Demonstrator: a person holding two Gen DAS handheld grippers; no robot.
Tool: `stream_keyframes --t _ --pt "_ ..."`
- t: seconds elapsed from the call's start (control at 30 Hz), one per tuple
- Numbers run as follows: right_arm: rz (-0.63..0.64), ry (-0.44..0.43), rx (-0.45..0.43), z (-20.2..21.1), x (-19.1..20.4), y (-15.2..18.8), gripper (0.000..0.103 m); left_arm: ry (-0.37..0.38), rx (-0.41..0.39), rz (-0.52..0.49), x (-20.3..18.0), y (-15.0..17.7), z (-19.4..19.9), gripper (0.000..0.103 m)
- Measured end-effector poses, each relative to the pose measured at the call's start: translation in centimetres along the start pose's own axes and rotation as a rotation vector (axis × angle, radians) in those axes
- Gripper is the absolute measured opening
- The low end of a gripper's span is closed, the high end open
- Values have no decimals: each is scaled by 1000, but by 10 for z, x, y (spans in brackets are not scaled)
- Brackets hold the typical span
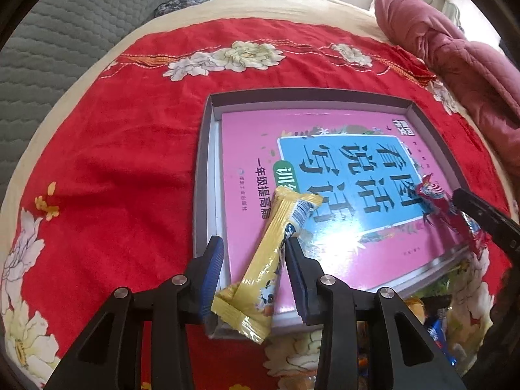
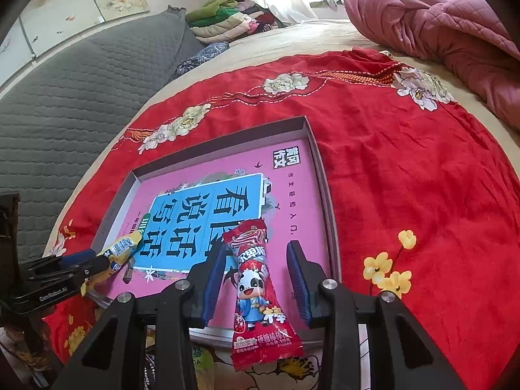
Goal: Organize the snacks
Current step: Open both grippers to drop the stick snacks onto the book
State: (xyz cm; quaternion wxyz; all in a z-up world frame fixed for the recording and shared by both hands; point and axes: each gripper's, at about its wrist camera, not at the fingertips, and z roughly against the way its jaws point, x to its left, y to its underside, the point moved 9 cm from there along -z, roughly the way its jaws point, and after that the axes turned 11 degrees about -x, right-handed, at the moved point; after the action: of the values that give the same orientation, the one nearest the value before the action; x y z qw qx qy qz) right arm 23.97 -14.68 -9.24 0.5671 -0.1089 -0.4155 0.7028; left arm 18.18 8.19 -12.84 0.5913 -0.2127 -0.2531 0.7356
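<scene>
Yellow foil is what sits between your left gripper (image 1: 253, 256) jaws: a long yellow plastic snack stick (image 1: 269, 253) lying slantwise, its near end hanging over the near wall of the shallow grey cardboard tray (image 1: 305, 95) and its far end resting on the glossy pink book (image 1: 247, 136) inside. Those jaws stand partly open; the right pad is at the wrapper's edge, the left pad clear of it, so nothing is gripped.

Your right gripper (image 2: 256, 279) is likewise partly open around a red plastic snack stick with a cartoon panda (image 2: 256, 286). It lies between the pads, apparently touching neither, its far end on the book and its near end over the tray's near wall.

Both sticks lie half in, half out, on a slick cover. If you pull back along the jaw line, a pad may catch a wrapper and drag it off onto the red flowered cloth (image 2: 406, 169). The overhanging ends could also tip the sticks out by themselves. Lift clear before withdrawing.
</scene>
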Motion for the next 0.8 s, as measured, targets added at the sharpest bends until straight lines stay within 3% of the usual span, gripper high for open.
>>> stream_keyframes --t 0.2,0.6,0.8 --pt "8 18 -12 1 -2 -3 45 -24 -11 14 5 -7 -10 40" --pt "-47 27 -41 16 -28 -26 52 54 -38 89 -2 -22 8 41" --pt "116 37 9 23 -13 -10 56 70 -52 77 -7 -21 21 41"
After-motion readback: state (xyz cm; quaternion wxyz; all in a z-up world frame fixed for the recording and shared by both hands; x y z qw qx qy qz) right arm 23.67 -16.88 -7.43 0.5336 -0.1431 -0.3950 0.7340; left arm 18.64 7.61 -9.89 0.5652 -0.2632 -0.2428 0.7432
